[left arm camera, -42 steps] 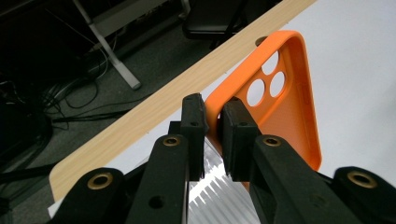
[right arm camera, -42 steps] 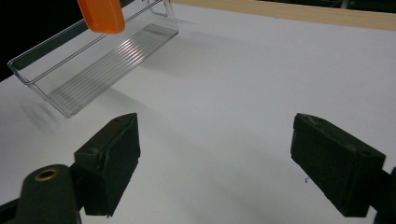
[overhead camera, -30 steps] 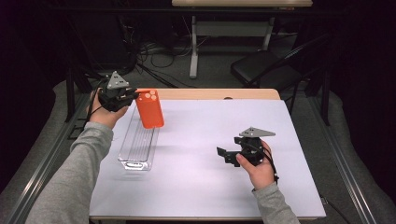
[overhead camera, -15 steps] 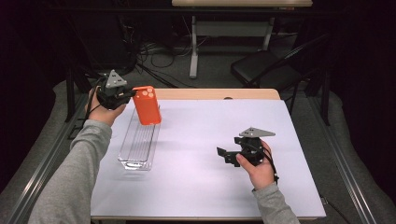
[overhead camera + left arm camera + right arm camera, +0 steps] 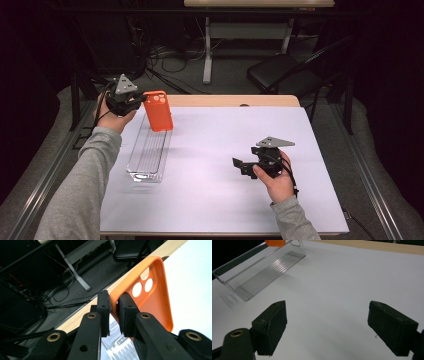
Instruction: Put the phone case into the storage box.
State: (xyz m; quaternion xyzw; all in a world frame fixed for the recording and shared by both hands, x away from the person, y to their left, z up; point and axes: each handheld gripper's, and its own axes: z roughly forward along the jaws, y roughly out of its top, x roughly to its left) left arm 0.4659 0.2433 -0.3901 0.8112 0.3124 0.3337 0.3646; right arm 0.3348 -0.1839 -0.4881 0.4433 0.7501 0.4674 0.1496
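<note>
At far-left of the white table top (image 5: pixel 215 165), my left gripper (image 5: pixel 134 101) is clamped on the edge of an orange phone case (image 5: pixel 158 111); in the left gripper view the two black jaws pinch the case's (image 5: pixel 152 295) rim near its camera cut-outs, open inner side facing the cam. Case hangs roughly upright w/ cut-outs at top, its lower end over the far end of a clear plastic tray (image 5: pixel 149 155). Can't tell if it touches the tray.

Tray is long, narrow, ribbed floor, lying on the table's left side & running near-to-far. From the right gripper view I see the tray (image 5: pixel 259 270) at upper left w/ the case's orange bottom edge (image 5: pixel 275 242) just above its far end.

My right gripper (image 5: pixel 240 165) sits low over the table's right-centre, well apart from tray & case, jaws spread wide w/ nothing btwn them, just bare white surface (image 5: pixel 329 302). Wooden table edge (image 5: pixel 235 100) shows along the far side; a dark chair (image 5: pixel 280 75) stands on the floor beyond.
</note>
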